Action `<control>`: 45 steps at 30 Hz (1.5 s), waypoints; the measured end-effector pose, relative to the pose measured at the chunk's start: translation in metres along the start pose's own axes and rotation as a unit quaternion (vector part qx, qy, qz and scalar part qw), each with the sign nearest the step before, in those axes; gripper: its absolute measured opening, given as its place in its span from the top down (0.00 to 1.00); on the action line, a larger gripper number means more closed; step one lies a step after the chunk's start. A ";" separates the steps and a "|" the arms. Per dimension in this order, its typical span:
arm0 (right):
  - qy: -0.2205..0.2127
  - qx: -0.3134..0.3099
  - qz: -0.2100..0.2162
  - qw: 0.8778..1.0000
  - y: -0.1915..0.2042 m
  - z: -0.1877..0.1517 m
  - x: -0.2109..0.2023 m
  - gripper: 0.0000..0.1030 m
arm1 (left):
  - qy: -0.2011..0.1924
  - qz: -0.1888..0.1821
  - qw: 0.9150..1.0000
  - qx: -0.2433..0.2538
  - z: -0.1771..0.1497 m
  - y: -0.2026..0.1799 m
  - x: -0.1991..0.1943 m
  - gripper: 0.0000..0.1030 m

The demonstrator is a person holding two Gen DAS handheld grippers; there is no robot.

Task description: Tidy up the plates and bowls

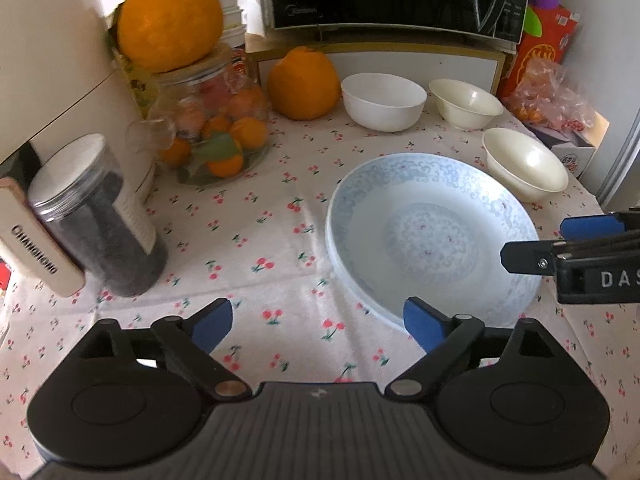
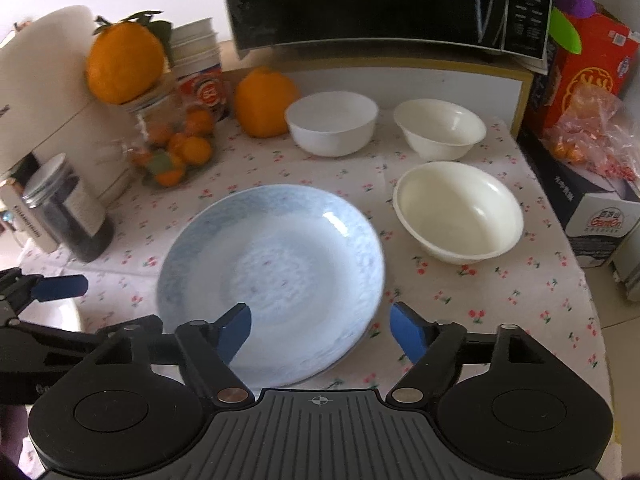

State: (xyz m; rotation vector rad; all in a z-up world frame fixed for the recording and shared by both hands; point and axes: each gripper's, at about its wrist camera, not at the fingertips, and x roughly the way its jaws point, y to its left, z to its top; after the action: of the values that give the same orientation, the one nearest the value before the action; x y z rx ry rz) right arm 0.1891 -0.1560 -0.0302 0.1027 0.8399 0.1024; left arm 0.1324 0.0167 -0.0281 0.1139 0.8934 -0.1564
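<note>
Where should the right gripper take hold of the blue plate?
On the near rim of the blue plate, coming in low from the front. The plate lies flat, but its raised, flared edge lets one finger slide under and one over. The right gripper already hangs open at that edge.

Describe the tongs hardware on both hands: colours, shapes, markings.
Both match. Left tongs and right tongs: blue finger pads on black linkage arms with silver pivot pins, two round black housings, and a ribbed grey centre plate. White lettering "DAS" shows on the right unit's side. No cables visible.
</note>
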 end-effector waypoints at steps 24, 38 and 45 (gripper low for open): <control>-0.006 -0.009 0.130 0.991 0.081 -0.052 -0.010 0.16 | 0.016 0.006 1.000 0.005 -0.049 0.111 -0.050 0.02; 0.023 -0.051 0.178 0.982 0.143 -0.076 0.008 0.16 | 0.079 -0.012 0.996 -0.031 -0.072 0.163 -0.039 0.17; 0.042 -0.075 0.212 0.973 0.167 -0.088 0.015 0.16 | 0.100 -0.026 0.993 -0.052 -0.075 0.172 -0.037 0.39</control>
State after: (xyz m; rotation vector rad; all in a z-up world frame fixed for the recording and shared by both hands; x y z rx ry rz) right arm 0.1253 0.0156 -0.0774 0.1360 0.8820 0.5754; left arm 0.0841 0.2011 -0.0401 0.0088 1.1035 -0.1492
